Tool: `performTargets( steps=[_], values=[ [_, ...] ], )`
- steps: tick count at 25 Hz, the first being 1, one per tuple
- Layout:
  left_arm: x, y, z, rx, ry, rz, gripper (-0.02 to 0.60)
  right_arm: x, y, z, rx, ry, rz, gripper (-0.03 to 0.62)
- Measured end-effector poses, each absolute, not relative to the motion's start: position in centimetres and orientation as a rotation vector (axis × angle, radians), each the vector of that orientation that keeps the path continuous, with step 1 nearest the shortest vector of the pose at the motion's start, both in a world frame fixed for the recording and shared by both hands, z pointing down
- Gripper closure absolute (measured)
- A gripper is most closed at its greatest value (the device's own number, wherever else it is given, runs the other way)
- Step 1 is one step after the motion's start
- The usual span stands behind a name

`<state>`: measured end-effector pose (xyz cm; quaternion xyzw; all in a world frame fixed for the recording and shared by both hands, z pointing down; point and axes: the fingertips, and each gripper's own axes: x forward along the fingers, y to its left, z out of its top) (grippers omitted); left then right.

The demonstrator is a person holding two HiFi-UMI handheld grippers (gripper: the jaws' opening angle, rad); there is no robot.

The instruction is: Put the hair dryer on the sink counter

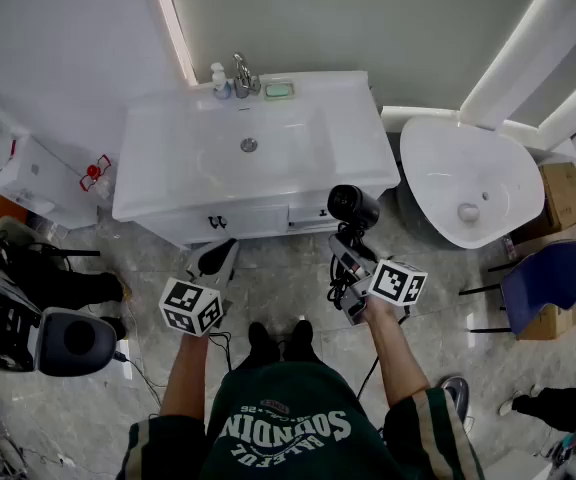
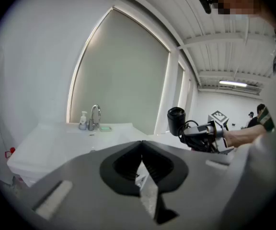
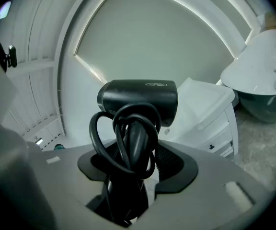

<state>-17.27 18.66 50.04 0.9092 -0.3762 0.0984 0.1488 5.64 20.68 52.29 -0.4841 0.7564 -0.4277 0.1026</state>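
A black hair dryer (image 1: 353,206) with its cord wound round the handle stands upright in my right gripper (image 1: 346,260), which is shut on the handle. It hangs over the floor just in front of the white sink counter (image 1: 358,133), near its right front corner. In the right gripper view the hair dryer (image 3: 138,97) fills the middle, its handle and cord between the jaws of the right gripper (image 3: 135,155), with the counter (image 3: 202,99) behind it. My left gripper (image 1: 218,255) hovers before the cabinet front, shut and empty. The left gripper view shows the left gripper (image 2: 142,150), the counter (image 2: 56,138) and the hair dryer (image 2: 176,119).
A faucet (image 1: 241,74), a soap bottle (image 1: 219,78) and a green soap dish (image 1: 279,90) stand at the counter's back edge. A white bowl-shaped fixture (image 1: 468,178) stands to the right, with a blue chair (image 1: 548,283) beyond it. A black chair (image 1: 68,340) is at the left.
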Motion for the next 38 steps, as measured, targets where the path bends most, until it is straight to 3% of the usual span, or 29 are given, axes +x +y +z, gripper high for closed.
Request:
performTargets(
  steps=[38],
  values=[
    [-12.1, 15.8, 50.1, 2.621, -1.136, 0.275, 0.531, 10.1, 18.4, 52.6, -1.422, 2.321, -1.238, 0.361]
  ],
)
